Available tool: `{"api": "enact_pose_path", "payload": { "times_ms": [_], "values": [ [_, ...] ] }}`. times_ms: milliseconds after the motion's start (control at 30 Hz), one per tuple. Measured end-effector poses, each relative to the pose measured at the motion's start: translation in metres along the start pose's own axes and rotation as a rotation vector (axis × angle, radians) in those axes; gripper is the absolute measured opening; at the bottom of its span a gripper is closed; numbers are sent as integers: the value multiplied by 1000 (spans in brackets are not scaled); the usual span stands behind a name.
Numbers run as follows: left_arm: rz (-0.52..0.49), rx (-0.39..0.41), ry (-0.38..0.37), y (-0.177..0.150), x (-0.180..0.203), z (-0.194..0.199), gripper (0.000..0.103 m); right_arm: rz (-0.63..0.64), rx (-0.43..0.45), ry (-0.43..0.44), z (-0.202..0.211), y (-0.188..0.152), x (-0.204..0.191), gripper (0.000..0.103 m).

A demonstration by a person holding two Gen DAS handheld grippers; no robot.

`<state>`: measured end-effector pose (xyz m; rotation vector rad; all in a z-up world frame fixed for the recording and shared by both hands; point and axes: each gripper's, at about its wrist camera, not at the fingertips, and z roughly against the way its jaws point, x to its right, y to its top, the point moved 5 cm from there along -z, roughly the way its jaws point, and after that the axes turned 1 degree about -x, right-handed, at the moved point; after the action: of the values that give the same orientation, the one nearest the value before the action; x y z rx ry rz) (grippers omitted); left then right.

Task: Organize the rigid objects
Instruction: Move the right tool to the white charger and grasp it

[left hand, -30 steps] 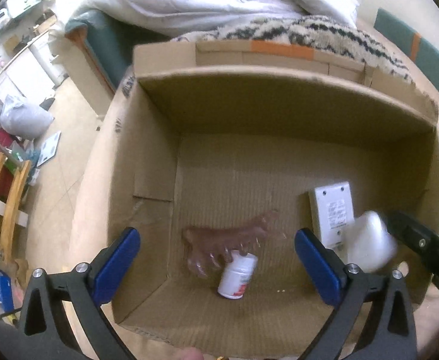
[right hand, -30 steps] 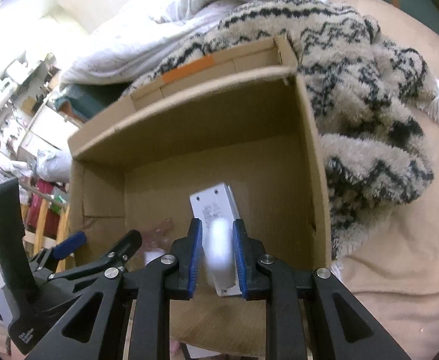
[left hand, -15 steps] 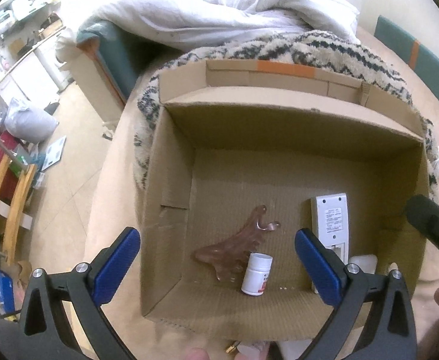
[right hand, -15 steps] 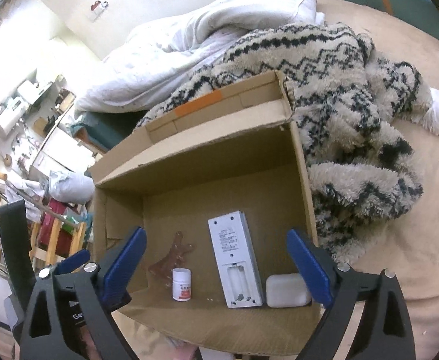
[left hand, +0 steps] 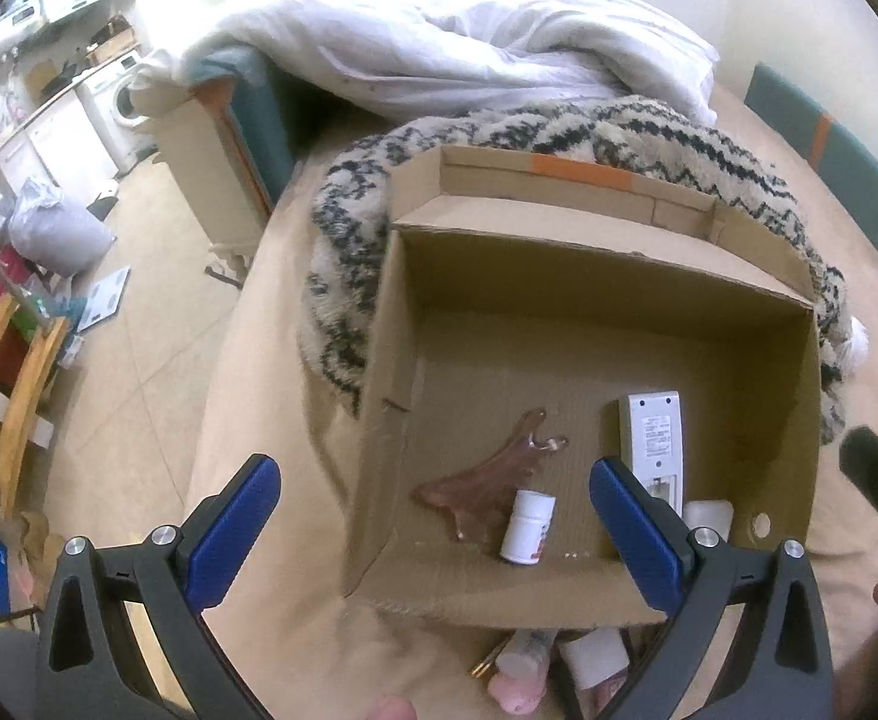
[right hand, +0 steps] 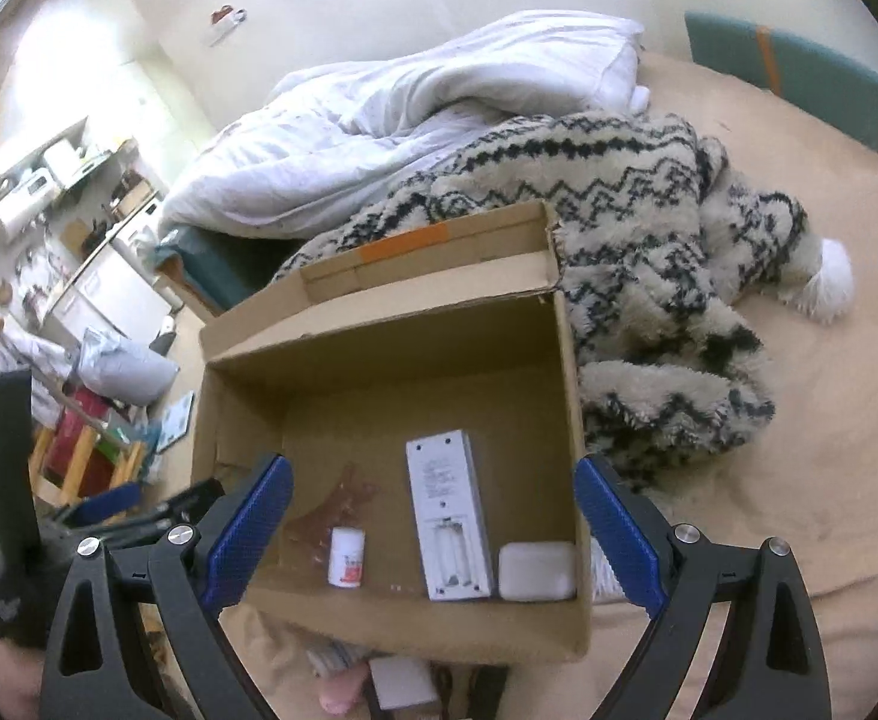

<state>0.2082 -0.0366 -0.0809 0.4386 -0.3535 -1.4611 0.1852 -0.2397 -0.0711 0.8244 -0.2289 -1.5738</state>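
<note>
An open cardboard box (left hand: 595, 276) (right hand: 379, 324) lies on the beige bed. Inside lie a white remote (left hand: 655, 438) (right hand: 448, 516) with its battery bay open, a small white pill bottle (left hand: 526, 528) (right hand: 347, 557), a translucent pink comb-like piece (left hand: 487, 480) (right hand: 331, 504) and a white rounded case (left hand: 709, 519) (right hand: 536, 570) in the near right corner. My left gripper (left hand: 433, 534) is open and empty above the box's near left side. My right gripper (right hand: 433, 540) is open and empty above the box's near edge.
A patterned fuzzy blanket (right hand: 637, 252) and a white duvet (left hand: 451, 54) lie behind the box. Small loose items (left hand: 559, 666) (right hand: 379, 678) lie on the bed in front of the box. The bed edge and the floor (left hand: 139, 360) drop off at left.
My right gripper opened and let the white case drop into the box's near right corner. Both grippers have pulled up and back from the box.
</note>
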Motion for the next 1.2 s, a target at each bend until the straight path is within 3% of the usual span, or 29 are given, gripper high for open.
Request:
{"api": "enact_pose_path", "payload": {
  "times_ms": [367,867,1000,1200],
  "values": [
    [30,-18,-23,-35,-37,13,103,-3,-39,-10,14,-33,-3,101],
    [49,-100,-31,-81,-58,-10,103,-21,-134,-35,6,-74,-3,101],
    [49,-126,-36,-89,-60,-16,103,-48,-180,-23,-5,-81,0,101],
    [58,-171,-68,-92,-57,-23,103,-84,-328,0,-35,-101,2,100]
  ]
}}
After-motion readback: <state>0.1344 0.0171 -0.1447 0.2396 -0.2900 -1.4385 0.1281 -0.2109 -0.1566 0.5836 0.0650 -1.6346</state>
